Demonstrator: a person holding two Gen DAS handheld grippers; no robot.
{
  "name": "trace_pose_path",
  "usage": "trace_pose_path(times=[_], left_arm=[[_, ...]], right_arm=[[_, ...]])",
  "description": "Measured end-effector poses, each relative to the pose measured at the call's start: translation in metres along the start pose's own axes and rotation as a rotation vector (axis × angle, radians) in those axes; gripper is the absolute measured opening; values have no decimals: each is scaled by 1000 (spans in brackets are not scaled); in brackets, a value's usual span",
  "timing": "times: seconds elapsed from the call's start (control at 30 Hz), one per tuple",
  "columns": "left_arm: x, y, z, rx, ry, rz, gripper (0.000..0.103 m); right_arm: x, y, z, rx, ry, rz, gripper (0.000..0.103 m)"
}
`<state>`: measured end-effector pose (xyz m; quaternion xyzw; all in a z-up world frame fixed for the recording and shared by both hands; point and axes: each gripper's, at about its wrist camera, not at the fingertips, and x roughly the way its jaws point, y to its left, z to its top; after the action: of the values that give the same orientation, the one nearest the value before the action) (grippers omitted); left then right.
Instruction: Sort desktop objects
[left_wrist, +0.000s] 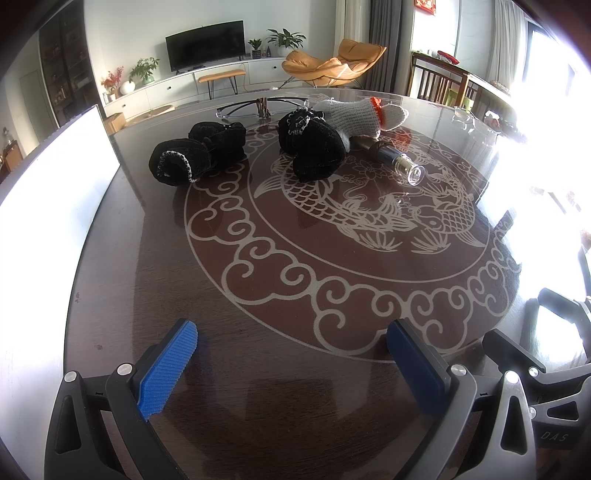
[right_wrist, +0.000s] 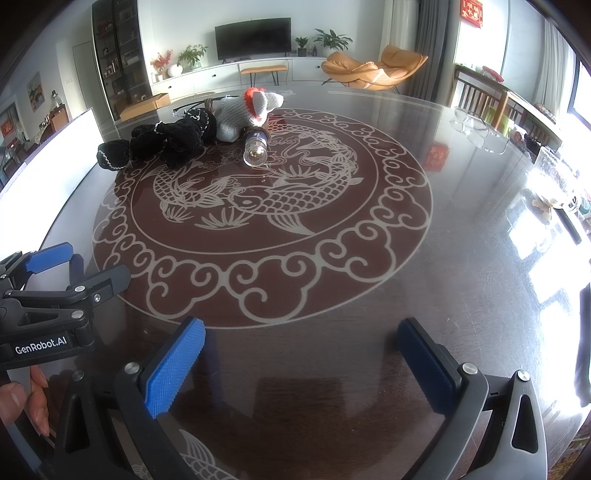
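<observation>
Two black knitted gloves lie at the far side of the round glass table: one (left_wrist: 195, 155) on the left, one (left_wrist: 314, 147) beside it; both show in the right wrist view (right_wrist: 166, 142). A grey knitted glove with an orange cuff (left_wrist: 360, 112) (right_wrist: 251, 110) lies behind them. A small glass bottle (left_wrist: 400, 160) (right_wrist: 255, 146) lies on its side next to it. My left gripper (left_wrist: 291, 343) is open and empty near the front edge. My right gripper (right_wrist: 301, 339) is open and empty too, with the left gripper (right_wrist: 62, 269) beside it at the left.
A white box (left_wrist: 55, 184) (right_wrist: 48, 162) stands at the table's left edge. A clear glass tray (left_wrist: 258, 107) sits at the far edge. Clear glass items (right_wrist: 476, 129) and other things sit at the right edge. The table (right_wrist: 461, 295) bears a carp pattern.
</observation>
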<state>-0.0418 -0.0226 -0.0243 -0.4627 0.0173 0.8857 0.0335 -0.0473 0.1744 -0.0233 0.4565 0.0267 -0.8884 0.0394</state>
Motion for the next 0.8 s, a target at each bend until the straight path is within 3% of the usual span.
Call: trace_pose_path(times=[0.17,0.4,0.5,0.57,0.7,0.8], left_arm=[[-6,12,9,-27,1,-1,103],[-13,47,74,-130,-91,172,103],[6,59,103,-145,-57,217,103],[22,63,120,-140,-39,199,103],[67,73,149,-134,72,257,103],[94,77,153,-159,124,227,103]], right_arm=[[0,0,0,0,0,0,103],[0,0,0,0,0,0,103],[0,0,0,0,0,0,103],[0,0,0,0,0,0,103],[0,0,0,0,0,0,103],[0,0,0,0,0,0,103]])
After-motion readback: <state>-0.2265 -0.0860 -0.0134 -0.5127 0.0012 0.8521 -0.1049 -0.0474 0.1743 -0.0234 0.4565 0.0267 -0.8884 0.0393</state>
